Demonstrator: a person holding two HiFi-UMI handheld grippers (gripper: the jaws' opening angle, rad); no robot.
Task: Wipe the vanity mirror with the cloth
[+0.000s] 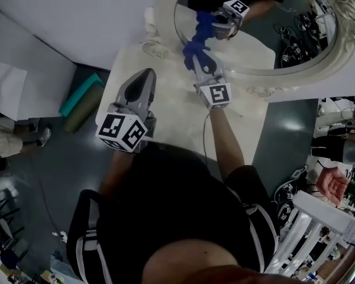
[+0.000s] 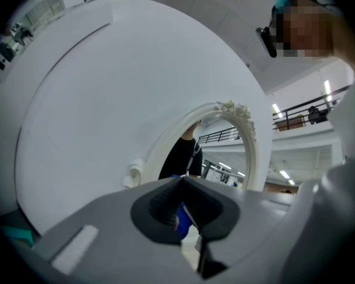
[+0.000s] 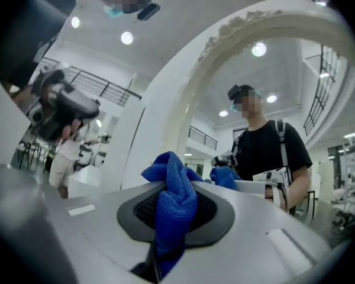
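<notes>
The oval vanity mirror (image 1: 266,46) in its ornate white frame (image 1: 165,16) stands at the back of a white table (image 1: 171,117). My right gripper (image 1: 202,64) is shut on a bunched blue cloth (image 1: 192,47), which sits at the glass's lower left edge. The mirror reflects both the gripper and the cloth. In the right gripper view the cloth (image 3: 174,197) hangs out of the right gripper (image 3: 171,212), in front of the mirror (image 3: 254,129). My left gripper (image 1: 143,77) hovers over the table's left part, shut and empty. It (image 2: 183,185) points at the mirror (image 2: 225,152).
A small glass dish (image 1: 155,51) sits by the frame's left foot. On the floor to the left of the table lies a teal roll (image 1: 83,93). A white rack (image 1: 319,229) and a person's hand (image 1: 331,182) are at the right. A white wall panel stands behind the mirror.
</notes>
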